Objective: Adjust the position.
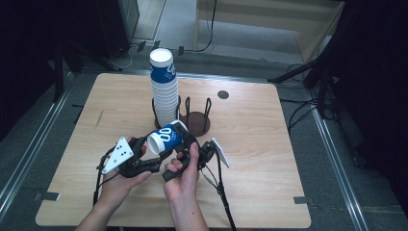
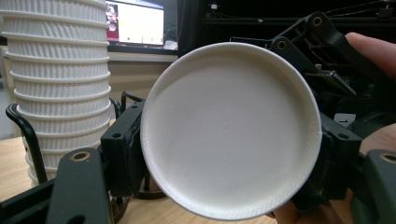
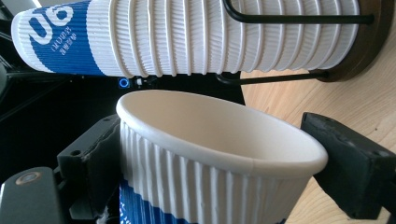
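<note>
Here one ribbed paper cup point(image 1: 166, 137), white with a blue band and white lettering too small to read, lies tilted above the pale wooden desk point(image 1: 250, 159), in front of a tall stack of the same corrugated cups point(image 1: 163, 86) that stands in a black wire holder point(image 1: 195, 115) with a round dark base. The left hand-held gripper point(image 1: 144, 154) holds this cup tight by its smooth, flat, round bottom end, which shows between its black jaws in the left gripper view. The right hand-held gripper point(image 1: 190, 142) has its jaws about the rim end, the left pad point(image 3: 100, 154) touching the ribbed wall and the other pad just beside the rolled rim, apart from it.
</note>
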